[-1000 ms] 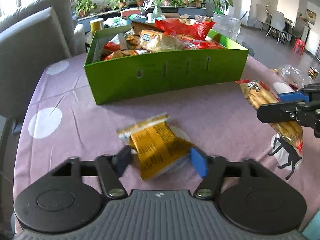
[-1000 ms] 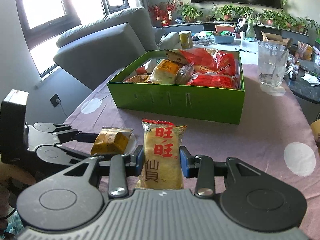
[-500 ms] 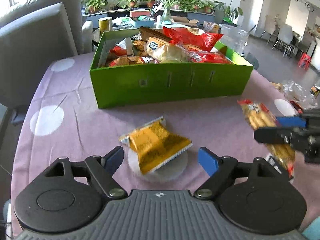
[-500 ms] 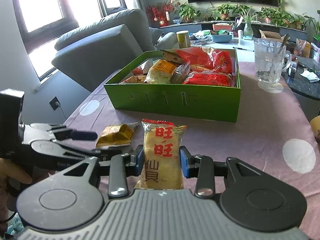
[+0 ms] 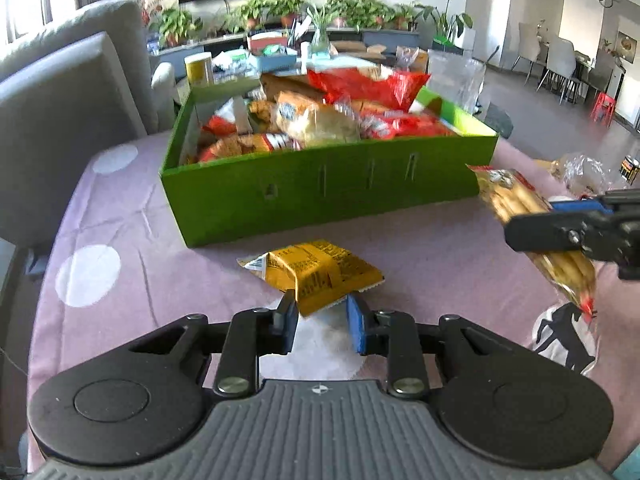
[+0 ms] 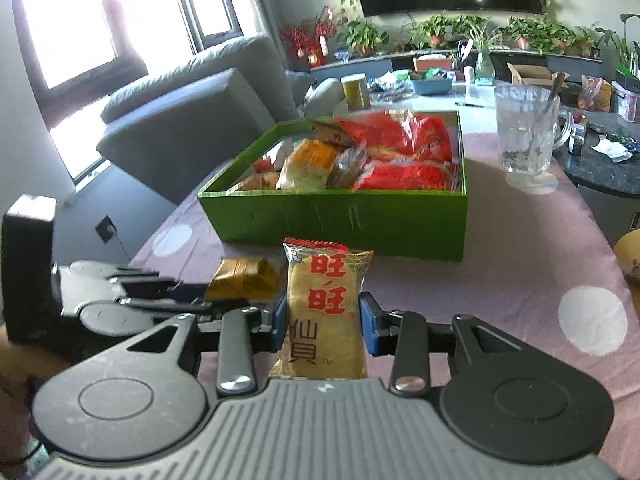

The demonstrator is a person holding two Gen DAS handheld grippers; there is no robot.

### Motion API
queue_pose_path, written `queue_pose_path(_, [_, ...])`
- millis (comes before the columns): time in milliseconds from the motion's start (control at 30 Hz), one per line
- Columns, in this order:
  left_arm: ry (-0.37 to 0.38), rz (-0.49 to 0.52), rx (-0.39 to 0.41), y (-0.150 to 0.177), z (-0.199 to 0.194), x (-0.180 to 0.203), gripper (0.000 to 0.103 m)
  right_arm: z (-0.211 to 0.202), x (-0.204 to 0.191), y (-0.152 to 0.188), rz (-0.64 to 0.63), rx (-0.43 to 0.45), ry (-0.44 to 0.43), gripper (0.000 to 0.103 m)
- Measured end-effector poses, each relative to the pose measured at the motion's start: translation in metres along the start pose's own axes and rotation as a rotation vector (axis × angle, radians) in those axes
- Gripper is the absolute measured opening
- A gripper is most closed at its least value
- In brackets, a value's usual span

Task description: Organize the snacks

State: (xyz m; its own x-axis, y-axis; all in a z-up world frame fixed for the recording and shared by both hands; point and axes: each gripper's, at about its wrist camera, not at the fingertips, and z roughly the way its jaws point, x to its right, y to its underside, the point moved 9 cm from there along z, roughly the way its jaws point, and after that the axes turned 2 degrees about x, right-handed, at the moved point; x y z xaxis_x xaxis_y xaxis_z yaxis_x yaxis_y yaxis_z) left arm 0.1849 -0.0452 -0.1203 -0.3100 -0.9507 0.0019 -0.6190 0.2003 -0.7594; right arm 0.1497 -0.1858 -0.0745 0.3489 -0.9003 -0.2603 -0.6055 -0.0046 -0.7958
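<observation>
Just short of the green box [image 5: 328, 196], left gripper [image 5: 322, 316] clamped on yellow packet's [image 5: 316, 272] near corner, right gripper [image 6: 323, 320] clamped on rice-cracker packet [image 6: 326, 304]

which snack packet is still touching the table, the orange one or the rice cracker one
The orange packet: it lies flat on the pink cloth with only its near corner pinched in the left tool. The rice cracker packet is held upright, off the table, in the right tool.

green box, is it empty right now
No, the green box is filled with snack packets, among them red bags and a yellow-orange packet, reaching up to its rim.
</observation>
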Motion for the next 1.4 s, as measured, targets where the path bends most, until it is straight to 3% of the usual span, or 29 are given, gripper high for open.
queue_pose_path(167, [0.005, 0.002, 0.064, -0.015, -0.021, 0.000, 0.022, -0.002, -0.001, -0.016, 0.010, 0.044, -0.004, 0.078])
queue_pose_path(233, [0.003, 0.011, 0.080, -0.020, -0.028, -0.001, 0.013, -0.002, -0.001, -0.022, 0.014, 0.062, -0.005, 0.078])
queue_pose_path(333, [0.013, 0.025, 0.074, -0.020, -0.032, -0.001, 0.014, -0.003, 0.001, -0.030, 0.022, 0.080, -0.002, 0.078])
queue_pose_path(400, [0.021, 0.022, 0.058, -0.016, -0.032, -0.001, 0.027, -0.003, 0.003, -0.032, 0.031, 0.084, -0.004, 0.078])
queue_pose_path(433, [0.019, 0.006, 0.045, -0.013, -0.031, -0.002, 0.057, -0.003, 0.003, -0.031, 0.033, 0.083, -0.004, 0.078])
queue_pose_path(467, [0.009, -0.007, 0.040, -0.010, -0.029, -0.004, 0.080, -0.002, 0.004, -0.030, 0.033, 0.080, -0.004, 0.078])
queue_pose_path(500, [-0.007, -0.018, 0.047, -0.009, -0.029, -0.005, 0.082, -0.002, 0.005, -0.029, 0.034, 0.077, -0.002, 0.078])
queue_pose_path(867, [0.026, 0.098, -0.044, 0.007, -0.003, 0.012, 0.082, 0.004, 0.010, -0.021, 0.060, 0.047, -0.002, 0.078])
queue_pose_path(1100, [0.066, 0.063, -0.107, 0.008, 0.028, 0.016, 0.082, 0.007, 0.012, -0.017, 0.069, 0.035, -0.003, 0.078])
queue_pose_path(1133, [0.068, 0.067, -0.096, 0.008, 0.029, 0.017, 0.079, 0.007, 0.012, -0.016, 0.068, 0.033, -0.002, 0.078])
queue_pose_path(1200, [0.064, 0.074, -0.066, 0.005, 0.029, 0.017, 0.059, 0.006, 0.013, -0.016, 0.069, 0.034, 0.000, 0.078])
queue_pose_path(1300, [0.066, 0.037, -0.067, 0.004, 0.022, 0.013, 0.048, 0.006, 0.016, -0.016, 0.078, 0.035, 0.006, 0.078])
queue_pose_path(1333, [0.067, 0.047, -0.044, 0.002, 0.016, 0.015, 0.038, 0.006, 0.017, -0.017, 0.080, 0.035, 0.008, 0.078])
queue_pose_path(1400, [0.065, 0.058, -0.021, -0.001, 0.005, 0.016, 0.034, 0.005, 0.018, -0.017, 0.084, 0.038, 0.010, 0.078])
